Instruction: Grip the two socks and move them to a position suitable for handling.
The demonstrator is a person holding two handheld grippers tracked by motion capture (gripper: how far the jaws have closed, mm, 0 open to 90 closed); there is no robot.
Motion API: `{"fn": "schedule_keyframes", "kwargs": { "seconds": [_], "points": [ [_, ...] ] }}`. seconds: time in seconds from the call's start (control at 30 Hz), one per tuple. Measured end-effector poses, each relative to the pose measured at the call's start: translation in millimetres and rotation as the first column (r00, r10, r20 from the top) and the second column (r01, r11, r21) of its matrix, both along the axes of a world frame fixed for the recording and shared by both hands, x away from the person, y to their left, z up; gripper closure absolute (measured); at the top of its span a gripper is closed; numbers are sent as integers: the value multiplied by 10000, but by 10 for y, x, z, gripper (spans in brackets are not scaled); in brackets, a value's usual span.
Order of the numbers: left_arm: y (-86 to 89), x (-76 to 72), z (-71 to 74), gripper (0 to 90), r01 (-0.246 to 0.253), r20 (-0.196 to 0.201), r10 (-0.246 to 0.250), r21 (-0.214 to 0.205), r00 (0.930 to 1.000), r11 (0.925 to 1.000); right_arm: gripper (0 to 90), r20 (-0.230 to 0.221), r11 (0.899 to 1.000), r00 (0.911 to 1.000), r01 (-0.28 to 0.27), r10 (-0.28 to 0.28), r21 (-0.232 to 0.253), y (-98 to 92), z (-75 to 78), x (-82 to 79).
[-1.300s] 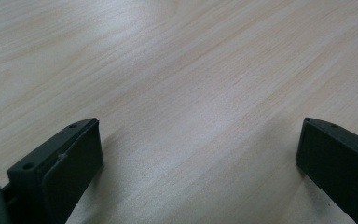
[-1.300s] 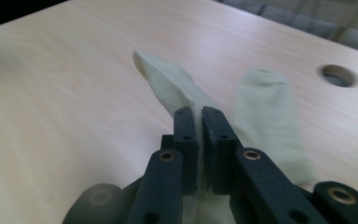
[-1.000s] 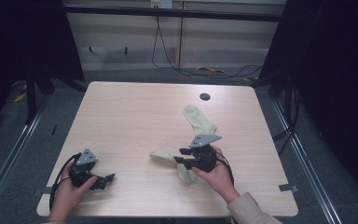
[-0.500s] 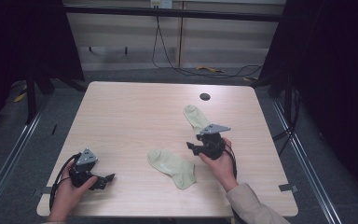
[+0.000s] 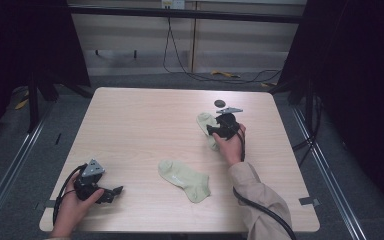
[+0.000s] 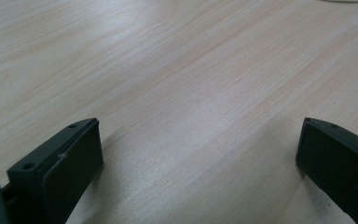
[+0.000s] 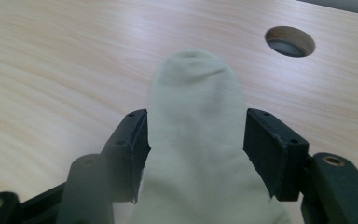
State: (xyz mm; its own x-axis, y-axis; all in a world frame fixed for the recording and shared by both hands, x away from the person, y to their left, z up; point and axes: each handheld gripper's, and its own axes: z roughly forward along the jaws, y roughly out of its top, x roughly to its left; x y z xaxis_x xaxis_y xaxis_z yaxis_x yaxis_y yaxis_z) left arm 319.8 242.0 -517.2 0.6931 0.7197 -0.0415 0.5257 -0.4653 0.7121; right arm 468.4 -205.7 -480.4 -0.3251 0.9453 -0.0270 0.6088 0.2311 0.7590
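Two pale green socks lie on the wooden table point(image 5: 140, 125). One sock point(image 5: 185, 177) lies flat near the front middle, away from both grippers. The other sock point(image 5: 205, 124) lies toward the far right, and my right gripper point(image 5: 211, 131) is over it. In the right gripper view its toe end point(image 7: 196, 93) sticks out past the gripper point(image 7: 196, 135), whose jaws stand open on either side of the sock's full width. My left gripper point(image 5: 111, 192) rests near the front left corner. It is open point(image 6: 198, 140) above bare wood.
A round cable hole point(image 5: 220, 103) point(image 7: 290, 41) is in the table just beyond the far sock. Cables trail from both grippers off the front edge. Dark floor and metal rails surround the table.
My right gripper has left the near sock lying flat and moved farther up the table onto the far sock. The left gripper has stayed put.
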Motion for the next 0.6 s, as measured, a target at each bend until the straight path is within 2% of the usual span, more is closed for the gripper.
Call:
{"fn": "schedule_keyframes", "kwargs": {
  "seconds": [0.13,0.23,0.27,0.3,0.33,0.37,0.4,0.43,0.5,0.6],
  "points": [
    [0,-1,0,0,30,1,-30,6,10000,10000,402,-213,9984,9997,123,-135,-545,46,-124,124],
    [-1,-1,1,1,43,-4,-43,3,10000,10000,428,-534,9993,9984,176,-195,-344,48,-210,169],
    [-1,-1,0,0,43,-1,-43,-5,10000,10000,472,-497,9991,9985,226,-244,-362,50,-243,167],
    [0,0,1,0,46,3,-46,9,10000,10000,550,-486,9998,9986,181,-186,-123,46,-251,163],
    [-1,-1,0,1,46,0,-46,-4,10000,10000,655,-479,10000,9988,48,-49,-20,44,-251,159],
    [-1,0,0,0,39,3,-39,4,10000,10000,798,-521,9999,9986,-97,95,-27,39,-239,154],
    [-1,-1,0,1,44,2,-44,-4,10000,10000,861,-627,9997,9977,-241,240,3,30,-225,144],
    [-1,-1,0,1,44,-1,-44,2,10000,10000,867,-672,9996,9974,-253,261,116,21,-213,127],
    [0,0,1,0,73,21,-73,19,10000,10000,870,-563,9975,9961,-661,674,253,16,-170,78],
    [0,0,1,0,76,19,-76,19,10000,10000,870,-216,9913,9918,-1254,1263,411,36,-60,-28]
  ]
}}
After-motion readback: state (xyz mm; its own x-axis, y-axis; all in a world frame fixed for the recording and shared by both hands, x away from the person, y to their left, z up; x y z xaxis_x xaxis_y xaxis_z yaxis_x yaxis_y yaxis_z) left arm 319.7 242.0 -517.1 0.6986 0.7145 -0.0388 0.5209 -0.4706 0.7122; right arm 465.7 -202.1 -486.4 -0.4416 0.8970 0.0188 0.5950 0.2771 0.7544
